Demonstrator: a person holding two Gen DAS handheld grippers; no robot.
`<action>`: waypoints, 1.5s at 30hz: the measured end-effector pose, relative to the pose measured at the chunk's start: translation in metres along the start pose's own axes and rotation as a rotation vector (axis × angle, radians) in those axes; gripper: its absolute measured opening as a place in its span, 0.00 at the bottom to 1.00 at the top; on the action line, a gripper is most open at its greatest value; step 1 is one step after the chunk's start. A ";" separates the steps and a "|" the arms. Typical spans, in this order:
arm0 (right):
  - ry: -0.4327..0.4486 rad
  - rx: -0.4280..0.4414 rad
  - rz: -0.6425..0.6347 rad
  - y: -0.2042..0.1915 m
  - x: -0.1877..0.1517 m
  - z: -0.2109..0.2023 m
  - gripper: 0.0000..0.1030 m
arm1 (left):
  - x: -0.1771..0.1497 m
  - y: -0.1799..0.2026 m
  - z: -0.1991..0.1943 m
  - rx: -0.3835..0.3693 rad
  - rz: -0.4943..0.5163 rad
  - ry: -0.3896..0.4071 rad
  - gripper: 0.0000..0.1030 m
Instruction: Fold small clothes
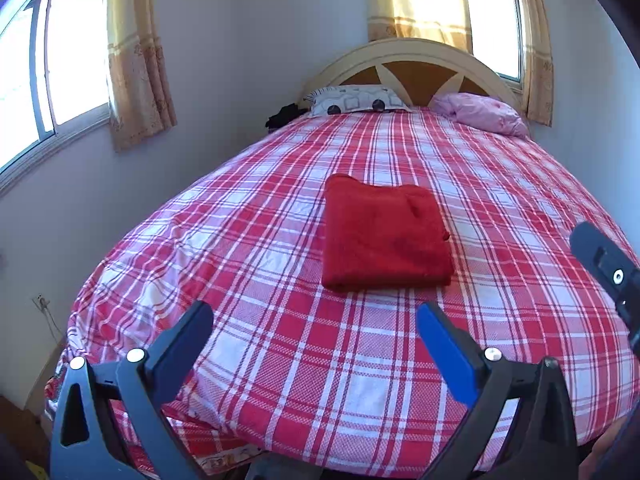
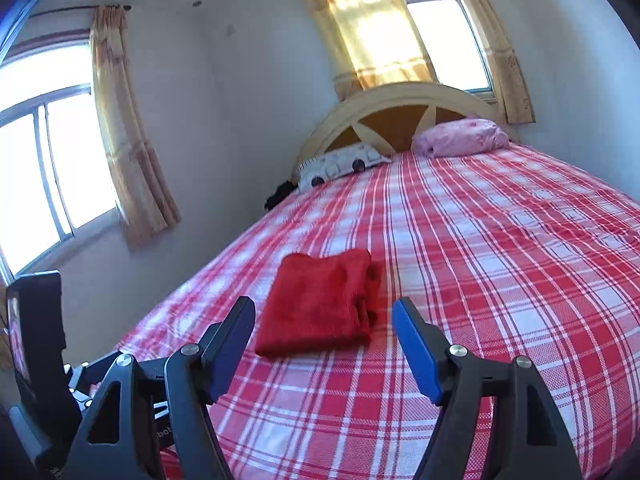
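A red fleece garment [image 1: 384, 236] lies folded into a neat rectangle in the middle of the red-and-white plaid bed [image 1: 280, 360]. It also shows in the right wrist view [image 2: 324, 304]. My left gripper [image 1: 314, 316] is open and empty, held above the bed's near end, short of the garment. My right gripper [image 2: 324, 314] is open and empty, hovering just before the garment's near edge. A part of the right gripper [image 1: 608, 268] shows at the right edge of the left wrist view.
A patterned white pillow [image 1: 356, 100] and a pink pillow [image 1: 484, 112] lie at the cream headboard [image 1: 400, 52]. A dark object [image 1: 284, 116] sits at the bed's far left corner. Curtained windows [image 1: 60, 68] line the walls. The plaid bedspread [image 2: 500, 260] stretches to the right.
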State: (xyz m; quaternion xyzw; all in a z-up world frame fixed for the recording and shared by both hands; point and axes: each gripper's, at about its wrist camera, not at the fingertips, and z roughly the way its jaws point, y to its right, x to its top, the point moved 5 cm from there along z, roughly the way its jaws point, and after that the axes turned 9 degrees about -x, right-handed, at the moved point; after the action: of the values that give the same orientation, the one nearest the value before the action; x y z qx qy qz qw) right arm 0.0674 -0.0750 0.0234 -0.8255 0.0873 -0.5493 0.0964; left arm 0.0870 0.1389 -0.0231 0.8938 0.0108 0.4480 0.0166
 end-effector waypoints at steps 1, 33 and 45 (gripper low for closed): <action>0.008 0.005 0.005 -0.001 0.002 -0.004 0.73 | 0.001 0.001 -0.004 0.000 0.002 0.008 1.00; 0.068 -0.018 0.029 0.008 0.005 -0.026 0.77 | 0.005 0.015 -0.029 0.019 0.020 0.087 1.00; 0.084 -0.036 0.007 0.006 0.005 -0.028 0.77 | 0.004 0.017 -0.030 0.002 0.019 0.093 1.00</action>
State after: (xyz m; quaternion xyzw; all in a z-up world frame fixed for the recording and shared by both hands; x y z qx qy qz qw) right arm 0.0431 -0.0840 0.0366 -0.8029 0.1043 -0.5815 0.0795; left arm 0.0659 0.1225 -0.0014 0.8721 0.0036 0.4892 0.0111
